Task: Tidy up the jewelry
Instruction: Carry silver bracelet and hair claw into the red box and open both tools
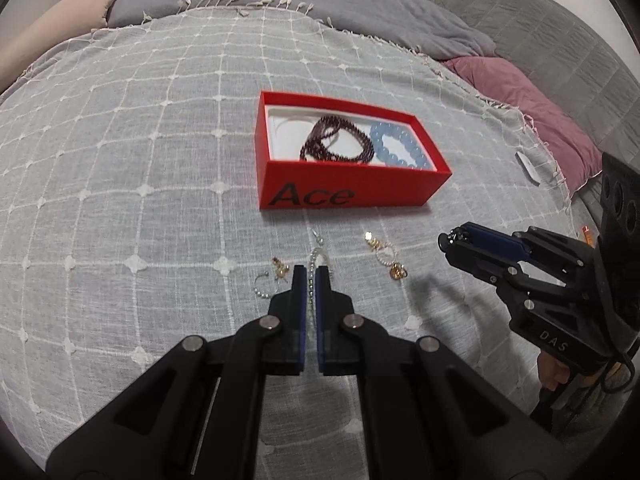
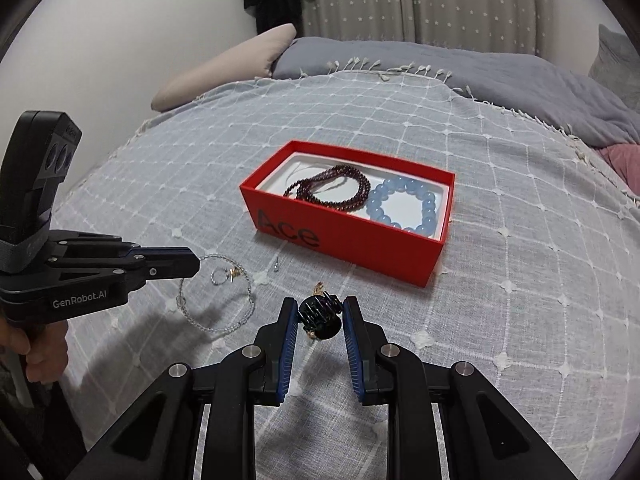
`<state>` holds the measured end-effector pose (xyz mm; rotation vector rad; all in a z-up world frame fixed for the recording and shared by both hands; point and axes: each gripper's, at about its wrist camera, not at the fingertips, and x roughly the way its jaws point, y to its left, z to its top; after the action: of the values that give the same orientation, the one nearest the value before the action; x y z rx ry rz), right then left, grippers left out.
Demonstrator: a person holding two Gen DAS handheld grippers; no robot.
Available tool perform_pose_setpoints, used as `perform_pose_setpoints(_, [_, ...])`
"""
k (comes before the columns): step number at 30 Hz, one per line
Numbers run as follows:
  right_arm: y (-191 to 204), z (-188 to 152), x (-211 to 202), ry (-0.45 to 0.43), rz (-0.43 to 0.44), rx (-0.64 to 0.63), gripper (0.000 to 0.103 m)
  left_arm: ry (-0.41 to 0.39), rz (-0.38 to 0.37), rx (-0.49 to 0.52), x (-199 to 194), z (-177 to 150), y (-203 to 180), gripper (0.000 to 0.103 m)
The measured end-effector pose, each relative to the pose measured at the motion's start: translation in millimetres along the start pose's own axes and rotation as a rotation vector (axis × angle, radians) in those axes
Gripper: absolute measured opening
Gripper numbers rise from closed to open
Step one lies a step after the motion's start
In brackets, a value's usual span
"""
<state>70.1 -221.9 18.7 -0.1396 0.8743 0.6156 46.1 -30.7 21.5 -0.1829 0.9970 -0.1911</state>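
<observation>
Just above the grey checked bedspread (image 2: 520, 280), the right gripper (image 2: 320, 314) clamps a small black ridged hair claw (image 2: 320, 312) between its blue pads. To its left, the left gripper (image 1: 311, 280) is pinched nearly shut on a clear glassy bead strand (image 2: 216, 300), which hangs in a loop onto the cloth. Gold-toned earrings (image 1: 386, 258) lie loose beside them. Farther off stands an open red cardboard box (image 1: 344, 190), white inside, holding a coiled dark red bead strand (image 1: 336, 142) and a chunky pale blue bead bracelet (image 1: 396, 146).
</observation>
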Motion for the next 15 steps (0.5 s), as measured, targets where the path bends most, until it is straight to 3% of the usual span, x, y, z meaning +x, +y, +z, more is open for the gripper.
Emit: perform_pose_setpoints(15, [-23.3, 23.6, -9.3, -0.082, 0.024, 0.118, 0.023, -0.14, -0.043, -0.001, -29.2, 36.3, -4.3, 0.005])
